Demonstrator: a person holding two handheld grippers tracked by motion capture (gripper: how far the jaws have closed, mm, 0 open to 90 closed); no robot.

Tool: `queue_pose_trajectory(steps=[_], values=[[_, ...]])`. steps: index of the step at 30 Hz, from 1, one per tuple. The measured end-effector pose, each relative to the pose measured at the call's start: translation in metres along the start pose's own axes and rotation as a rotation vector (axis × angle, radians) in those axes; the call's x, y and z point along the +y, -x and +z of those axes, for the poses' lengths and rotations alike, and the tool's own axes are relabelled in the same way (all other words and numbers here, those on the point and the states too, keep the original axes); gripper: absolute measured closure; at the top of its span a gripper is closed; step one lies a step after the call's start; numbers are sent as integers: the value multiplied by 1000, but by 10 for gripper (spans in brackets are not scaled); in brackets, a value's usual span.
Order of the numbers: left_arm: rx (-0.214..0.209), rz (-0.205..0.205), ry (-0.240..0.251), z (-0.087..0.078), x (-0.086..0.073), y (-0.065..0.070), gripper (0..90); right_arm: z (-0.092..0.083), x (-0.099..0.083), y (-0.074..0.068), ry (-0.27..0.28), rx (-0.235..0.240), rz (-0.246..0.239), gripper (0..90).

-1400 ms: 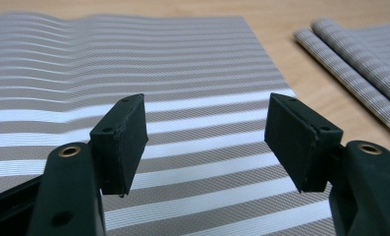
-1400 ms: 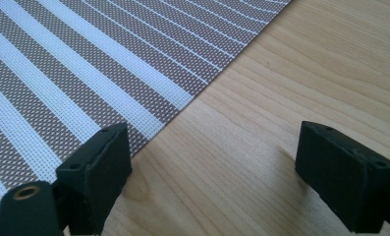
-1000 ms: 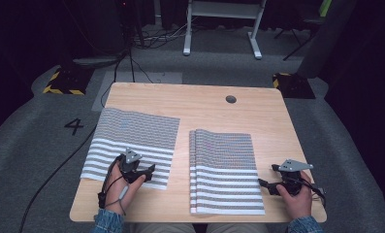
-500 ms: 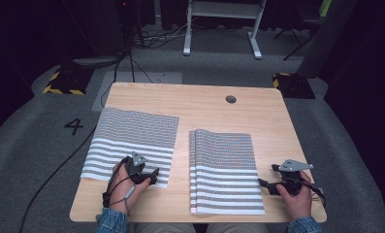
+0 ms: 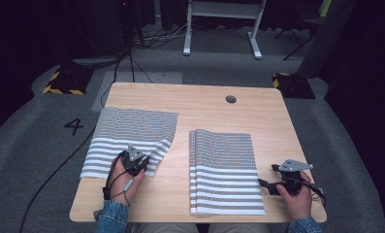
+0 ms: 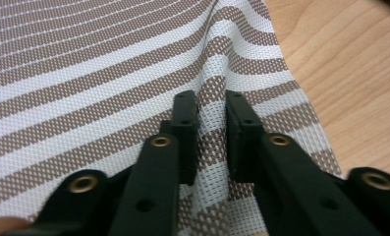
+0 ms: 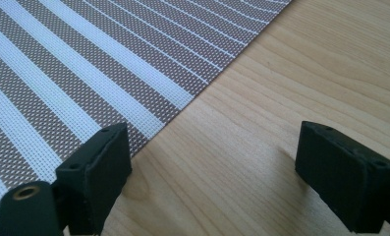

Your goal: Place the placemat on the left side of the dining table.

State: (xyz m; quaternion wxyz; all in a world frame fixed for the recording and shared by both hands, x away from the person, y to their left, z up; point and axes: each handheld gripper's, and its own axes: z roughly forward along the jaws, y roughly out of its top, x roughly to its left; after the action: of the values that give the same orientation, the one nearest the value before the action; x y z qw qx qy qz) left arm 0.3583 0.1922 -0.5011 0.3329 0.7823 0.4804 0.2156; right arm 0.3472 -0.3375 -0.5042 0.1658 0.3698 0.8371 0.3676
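A brown-and-white striped mat [image 5: 132, 128] lies flat on the left half of the wooden table [image 5: 204, 104]. My left gripper [image 5: 142, 164] is at its near right corner, shut on a raised ridge of the mesh [image 6: 213, 105]; the striped mat [image 6: 84, 83] buckles upward there. A stack of similar striped mats [image 5: 226, 170] lies on the right half. My right gripper [image 5: 265, 187] rests on the table just right of that stack, open, with bare wood between its jaws [image 7: 217, 147]. The stack's edge [image 7: 84, 73] runs beside its left jaw.
A round cable hole [image 5: 231, 99] sits in the table's far side. The strip of wood [image 5: 180, 160] between the two mats is bare. Grey carpet with a painted 4 [image 5: 75, 126] and cables surrounds the table.
My left gripper has shifted slightly along the left mat's near edge and closed on its corner, which now bunches and lifts. The right gripper and the stack have not moved.
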Motion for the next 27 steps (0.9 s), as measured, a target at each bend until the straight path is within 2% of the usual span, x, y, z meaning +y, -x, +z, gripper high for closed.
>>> queue_pose_trajectory(steps=[4,7,9,11,14,17,20,22,25,27], values=[[-14,5,15,0,1,-4,845,0,0,0,0,0,0,137],[-52,-30,62,-4,0,-7,855,0,0,0,2,0,5,137],[-64,-20,89,-11,1,-7,860,0,0,0,3,0,3,137],[-78,10,121,-20,3,-6,862,0,0,0,2,-1,4,137],[-123,65,181,-34,5,2,862,0,0,0,2,0,5,137],[-172,119,216,-49,5,16,862,0,0,0,1,0,3,137],[-238,180,232,-62,4,32,862,0,0,0,0,0,-1,137],[-298,214,232,-70,4,42,862,0,0,0,4,4,2,137],[-358,262,206,-80,5,53,855,0,0,1,0,1,-2,137],[-404,274,188,-86,3,59,831,0,0,0,2,2,0,137]])
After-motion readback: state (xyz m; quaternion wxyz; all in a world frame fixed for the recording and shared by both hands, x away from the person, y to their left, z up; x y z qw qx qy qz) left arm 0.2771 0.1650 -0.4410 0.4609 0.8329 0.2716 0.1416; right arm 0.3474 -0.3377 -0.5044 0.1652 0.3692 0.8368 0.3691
